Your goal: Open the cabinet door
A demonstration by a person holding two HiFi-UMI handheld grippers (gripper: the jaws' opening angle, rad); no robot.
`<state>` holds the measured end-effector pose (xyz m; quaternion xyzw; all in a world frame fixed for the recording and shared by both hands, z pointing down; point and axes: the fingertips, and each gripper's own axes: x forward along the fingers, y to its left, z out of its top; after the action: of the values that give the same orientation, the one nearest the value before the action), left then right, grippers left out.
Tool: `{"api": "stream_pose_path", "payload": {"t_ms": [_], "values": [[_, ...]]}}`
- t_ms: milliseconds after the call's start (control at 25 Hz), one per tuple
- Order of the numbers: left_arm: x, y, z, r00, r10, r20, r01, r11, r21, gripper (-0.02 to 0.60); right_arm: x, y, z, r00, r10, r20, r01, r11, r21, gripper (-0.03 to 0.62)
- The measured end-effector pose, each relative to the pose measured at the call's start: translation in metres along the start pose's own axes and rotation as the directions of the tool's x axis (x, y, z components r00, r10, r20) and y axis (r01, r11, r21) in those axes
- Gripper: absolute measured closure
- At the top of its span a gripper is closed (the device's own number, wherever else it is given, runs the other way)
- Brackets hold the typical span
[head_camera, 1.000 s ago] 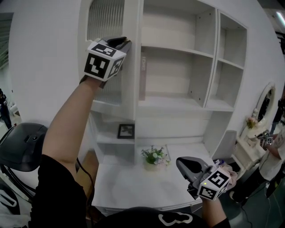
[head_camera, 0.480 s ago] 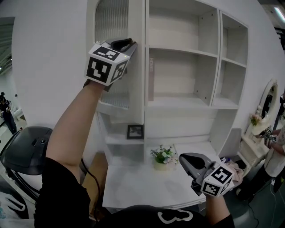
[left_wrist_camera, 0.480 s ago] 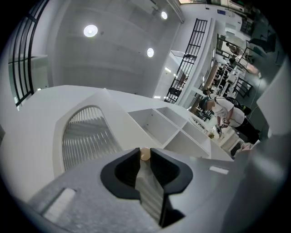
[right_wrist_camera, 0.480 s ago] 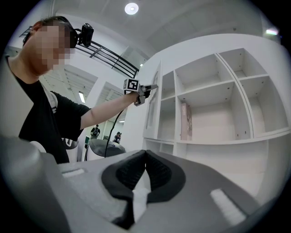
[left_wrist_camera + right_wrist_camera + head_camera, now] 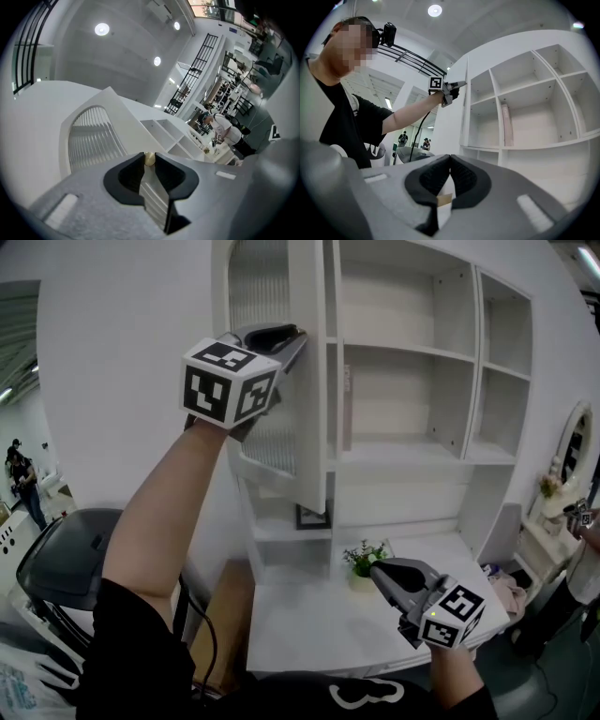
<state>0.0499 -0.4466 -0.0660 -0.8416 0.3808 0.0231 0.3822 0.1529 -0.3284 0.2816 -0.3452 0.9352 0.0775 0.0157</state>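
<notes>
Far left, low: dark chair [image 5: 64,557], well apart from the cabinet.

My left gripper [image 5: 298,337] is raised, arm stretched up to the cabinet door [image 5: 307,427]. In the left gripper view the jaws are clamped on a small brass knob [image 5: 149,159], which sits right at the tips with a pad on each side of it. The knob is on the door's right, free edge, in its upper half.

The door is on the left end of the cabinet, above the desk [image 5: 309,624]. It is white-framed with an arched panel of ribbed glass [image 5: 258,296]. It stands part open: the free edge has swung out toward me and the left edge is against the cabinet side.

Just below the door's lower corner is a small picture frame [image 5: 315,517] on a low shelf, partly hidden by the door. Right of that, a small plant [image 5: 364,561] stands on the far part of the desk.

Right of the door are open white shelves [image 5: 412,352]. A thin pale board [image 5: 347,409] stands upright in the nearest bay, against its left wall.

My right gripper [image 5: 376,570] is low and near me, over the right part of the desk, just beside the plant but apart from it. The right gripper view shows its pads meeting at the tips with nothing between them.

Far right: an oval mirror [image 5: 573,442].
</notes>
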Motion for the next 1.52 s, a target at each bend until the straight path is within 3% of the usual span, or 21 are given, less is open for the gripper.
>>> {"api": "stream_pose_path", "payload": {"t_ms": [440,920,1200,1520], "values": [[-0.062,0.018,0.012,0.995,-0.073,0.064,0.080,0.991,-0.107,0.502,0.025,0.060,0.001,0.999,0.029,-0.021,-0.029,1.000,0.000,0.591],[-0.120,0.053,0.015,0.995,-0.063,0.079,0.074,0.987,-0.145,0.486,0.043,0.103,0.007,0.999,0.029,-0.039,-0.029,1.000,-0.009,0.591],[-0.162,0.083,0.009,0.992,-0.064,0.113,0.089,0.967,-0.239,0.485,0.069,0.135,0.003,0.998,0.043,-0.044,-0.044,0.999,-0.021,0.591],[-0.191,0.112,-0.005,0.990,-0.052,0.129,0.087,0.953,-0.290,0.480,0.091,0.152,-0.011,0.997,0.055,-0.054,-0.055,0.998,0.017,0.591]]}}
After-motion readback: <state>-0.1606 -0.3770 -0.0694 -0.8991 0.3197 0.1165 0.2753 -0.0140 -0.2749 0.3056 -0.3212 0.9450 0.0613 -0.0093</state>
